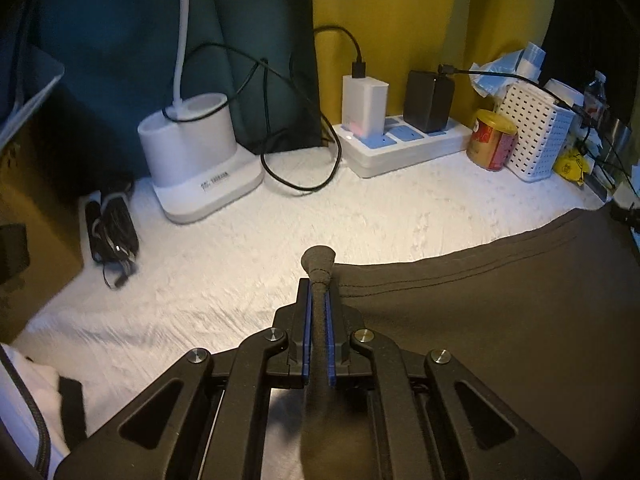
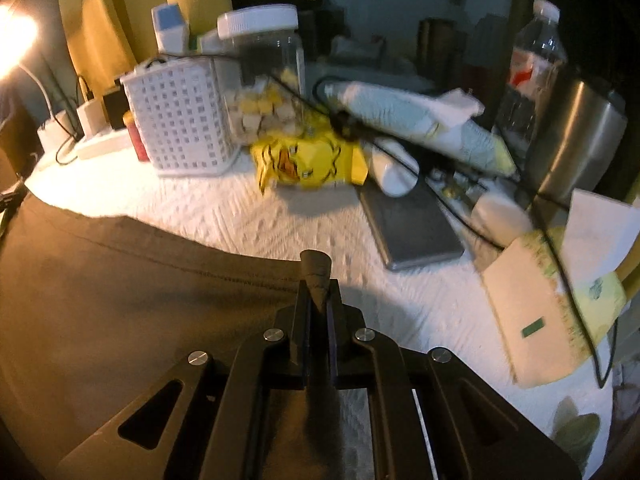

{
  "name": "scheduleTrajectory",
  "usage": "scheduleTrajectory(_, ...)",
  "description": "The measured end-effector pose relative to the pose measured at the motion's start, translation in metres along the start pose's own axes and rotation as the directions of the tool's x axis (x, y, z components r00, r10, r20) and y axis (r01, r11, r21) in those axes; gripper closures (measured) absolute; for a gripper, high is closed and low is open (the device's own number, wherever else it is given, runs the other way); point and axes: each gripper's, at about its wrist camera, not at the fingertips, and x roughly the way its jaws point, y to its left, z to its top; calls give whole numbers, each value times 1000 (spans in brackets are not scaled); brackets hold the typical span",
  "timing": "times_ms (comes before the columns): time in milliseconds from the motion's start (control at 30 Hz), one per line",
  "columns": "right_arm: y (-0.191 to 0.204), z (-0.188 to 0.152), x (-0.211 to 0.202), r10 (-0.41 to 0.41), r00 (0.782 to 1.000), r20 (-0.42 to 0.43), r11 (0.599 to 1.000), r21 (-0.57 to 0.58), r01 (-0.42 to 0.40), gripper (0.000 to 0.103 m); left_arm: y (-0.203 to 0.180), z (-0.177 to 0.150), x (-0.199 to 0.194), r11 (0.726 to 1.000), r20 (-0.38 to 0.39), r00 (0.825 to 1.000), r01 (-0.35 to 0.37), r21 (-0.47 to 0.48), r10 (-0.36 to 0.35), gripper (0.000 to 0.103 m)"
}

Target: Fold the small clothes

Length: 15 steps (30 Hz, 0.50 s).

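A dark brown garment (image 1: 500, 320) lies spread on the white textured cloth (image 1: 260, 232), its stitched hem running across the far edge. My left gripper (image 1: 319, 284) is shut on the garment's left corner, and a pinched tuft of fabric sticks out past the fingertips. In the right wrist view the same garment (image 2: 120, 288) fills the lower left. My right gripper (image 2: 318, 280) is shut on its right corner, with a fold of fabric poking out between the fingers.
At the back stand a white lamp base (image 1: 196, 152), black cables (image 1: 296, 128), a power strip with chargers (image 1: 400, 140), a red-gold tin (image 1: 492, 140) and a white perforated basket (image 2: 180, 120). A jar (image 2: 264, 72), yellow packet (image 2: 308, 160), grey tablet (image 2: 412, 224), water bottle (image 2: 536, 52) and boxes (image 2: 552, 292) crowd the right.
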Motion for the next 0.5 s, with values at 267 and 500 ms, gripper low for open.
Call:
scheduleTrajectory(267, 6, -3, -5, -41, 999, -22, 999, 8, 41, 95, -4, -11, -15, 999, -1, 1000, -11, -34, 11, 28)
scheduleTrajectory(500, 7, -10, -34, -61, 998, 19, 998, 33, 60, 40, -12, -21, -46, 999, 43, 999, 13, -38, -12, 27)
